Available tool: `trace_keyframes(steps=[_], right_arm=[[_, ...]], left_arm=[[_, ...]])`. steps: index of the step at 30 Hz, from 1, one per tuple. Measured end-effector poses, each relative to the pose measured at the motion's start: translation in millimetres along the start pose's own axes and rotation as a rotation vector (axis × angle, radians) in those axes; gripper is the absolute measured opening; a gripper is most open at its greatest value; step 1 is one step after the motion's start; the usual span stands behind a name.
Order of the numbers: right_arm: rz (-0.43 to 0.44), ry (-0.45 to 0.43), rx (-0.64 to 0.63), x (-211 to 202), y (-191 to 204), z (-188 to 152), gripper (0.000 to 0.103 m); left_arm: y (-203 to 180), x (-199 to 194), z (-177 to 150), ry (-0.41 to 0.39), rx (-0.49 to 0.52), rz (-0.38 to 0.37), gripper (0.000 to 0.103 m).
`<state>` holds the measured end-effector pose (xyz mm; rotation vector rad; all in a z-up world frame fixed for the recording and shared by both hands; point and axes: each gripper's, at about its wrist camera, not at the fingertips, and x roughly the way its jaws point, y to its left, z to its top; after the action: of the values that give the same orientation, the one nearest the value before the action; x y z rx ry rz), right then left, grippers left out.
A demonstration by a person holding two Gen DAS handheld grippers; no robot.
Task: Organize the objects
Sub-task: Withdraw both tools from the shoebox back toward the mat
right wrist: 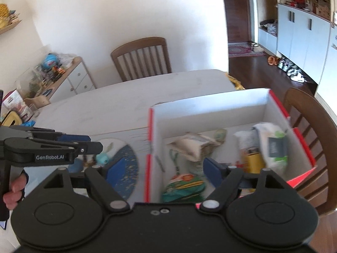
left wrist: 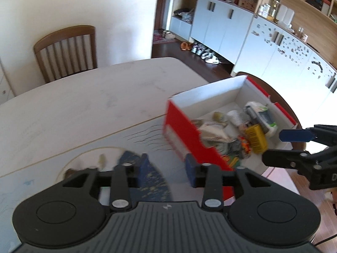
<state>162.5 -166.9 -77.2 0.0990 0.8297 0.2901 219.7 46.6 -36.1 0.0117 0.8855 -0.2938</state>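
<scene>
A red cardboard box (left wrist: 181, 130) with a white inside stands at the table's right edge and also shows in the right wrist view (right wrist: 210, 107). It holds several small packets, a yellow carton (left wrist: 256, 138) and a green packet (right wrist: 185, 186). My left gripper (left wrist: 166, 168) is open and empty, just left of the box over a blue patterned mat (left wrist: 151, 181). My right gripper (right wrist: 164, 169) is open and empty, straddling the box's left wall. Each gripper shows in the other's view, the right one (left wrist: 280, 146) and the left one (right wrist: 92, 143).
The pale table (left wrist: 84, 105) stretches away to the left. A wooden chair (left wrist: 67, 50) stands at its far side, another (right wrist: 305, 122) behind the box. Small toys (right wrist: 103, 158) lie on the mat. A cluttered sideboard (right wrist: 52, 73) is far left, cabinets (left wrist: 221, 25) at right.
</scene>
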Motion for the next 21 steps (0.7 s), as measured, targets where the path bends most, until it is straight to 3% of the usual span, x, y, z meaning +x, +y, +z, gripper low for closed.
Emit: trace_keyframes(steps=[1,3,8,10,12,18,21], right_arm=[[0.006,0.001,-0.007,1,7,-2,0.081],[0.013,0.005,-0.018,4,21,-6,0.082],[0.040,0.019,-0.050,16,52,-11,0.083],[0.051,0.026,-0.063,21,63,-11,0.083],[0.067,0.034,-0.072,27,73,-10,0.083],[0.115,0.069,-0.092,49,95,-9,0.083],[0.124,0.093,-0.097,66,104,-7,0.083]], left_arm=[[7,-3,-3,-0.006,-0.004,0.011,0.058],[24,-10,-11,-0.021,-0.014,0.031,0.066],[60,-19,-25,-0.027,-0.036,0.052,0.076],[72,-20,-32,-0.028,-0.042,0.061,0.084],[82,-19,-39,-0.026,-0.043,0.064,0.085],[101,-10,-61,-0.035,-0.001,0.088,0.099],[108,0,-72,-0.039,0.022,0.104,0.099]])
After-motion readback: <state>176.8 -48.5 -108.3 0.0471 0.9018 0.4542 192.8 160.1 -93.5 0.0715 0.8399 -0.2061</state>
